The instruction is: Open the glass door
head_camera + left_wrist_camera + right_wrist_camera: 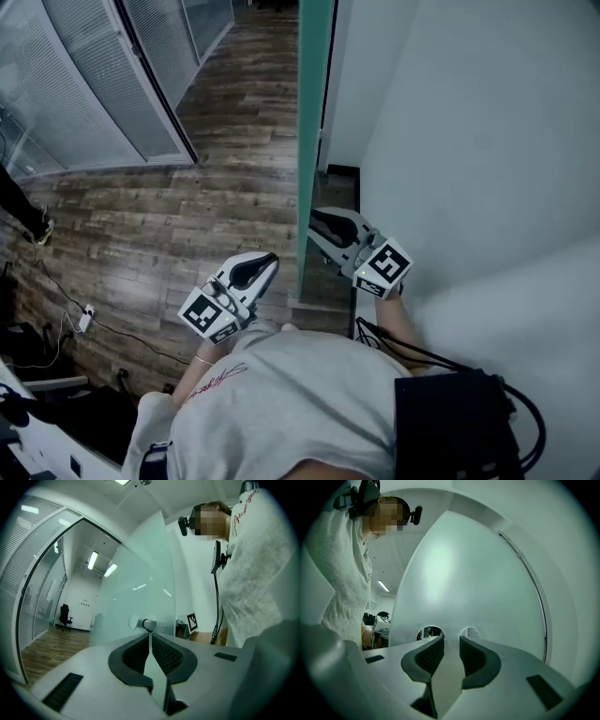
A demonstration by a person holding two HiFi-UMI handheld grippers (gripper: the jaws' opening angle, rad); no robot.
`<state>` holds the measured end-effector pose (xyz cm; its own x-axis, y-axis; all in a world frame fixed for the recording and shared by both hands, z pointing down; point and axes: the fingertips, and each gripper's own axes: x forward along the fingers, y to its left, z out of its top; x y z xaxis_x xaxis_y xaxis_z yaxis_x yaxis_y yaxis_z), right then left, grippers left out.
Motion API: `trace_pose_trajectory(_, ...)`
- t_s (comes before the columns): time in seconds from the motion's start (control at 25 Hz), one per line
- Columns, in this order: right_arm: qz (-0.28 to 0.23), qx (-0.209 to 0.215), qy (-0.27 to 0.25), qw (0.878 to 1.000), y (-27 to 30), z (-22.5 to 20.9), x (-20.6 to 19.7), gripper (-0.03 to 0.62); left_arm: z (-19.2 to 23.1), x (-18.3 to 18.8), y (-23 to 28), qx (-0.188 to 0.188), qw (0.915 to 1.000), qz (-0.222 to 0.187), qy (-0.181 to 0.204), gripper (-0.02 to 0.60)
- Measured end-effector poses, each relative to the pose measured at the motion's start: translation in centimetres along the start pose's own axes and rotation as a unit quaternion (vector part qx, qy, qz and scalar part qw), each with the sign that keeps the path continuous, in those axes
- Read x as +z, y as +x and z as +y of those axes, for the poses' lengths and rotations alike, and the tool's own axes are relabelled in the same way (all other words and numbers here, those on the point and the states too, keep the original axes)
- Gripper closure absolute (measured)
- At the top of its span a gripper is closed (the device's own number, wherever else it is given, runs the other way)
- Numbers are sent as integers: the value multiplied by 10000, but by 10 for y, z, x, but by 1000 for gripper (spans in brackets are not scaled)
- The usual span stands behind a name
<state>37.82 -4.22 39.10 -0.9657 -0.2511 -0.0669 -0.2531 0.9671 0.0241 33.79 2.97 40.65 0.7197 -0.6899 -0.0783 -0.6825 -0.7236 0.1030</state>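
Note:
The frosted glass door shows edge-on as a green strip in the head view, between my two grippers. My left gripper is level on the door's left side, a little short of it. In the left gripper view its jaws are pressed together with nothing between them, facing the door and a small metal stub on it. My right gripper is on the door's right side, tips close to the glass. Its jaws stand apart, empty, facing the door and two round fittings.
A white wall stands close on the right. The wooden floor stretches left to a glass partition with blinds. Cables and a plug strip lie at the lower left. An office chair is far down the corridor.

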Motion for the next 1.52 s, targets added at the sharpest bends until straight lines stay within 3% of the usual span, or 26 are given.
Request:
trace_pose_trajectory(0.32,230,-13,-204,9995,-17,-7,-2,482,-11,-1,15,-455,9989,3,90,547)
trace_pose_trajectory(0.96,313,31,-57,9995,-57,-15,2,505,-12,-7,27,-461,9987,102,-202,546)
trace_pose_trajectory(1.52,524,-58,-322,9981,-76,-18,3,511,-17,-6,31,-645,9976,191,-131,546)
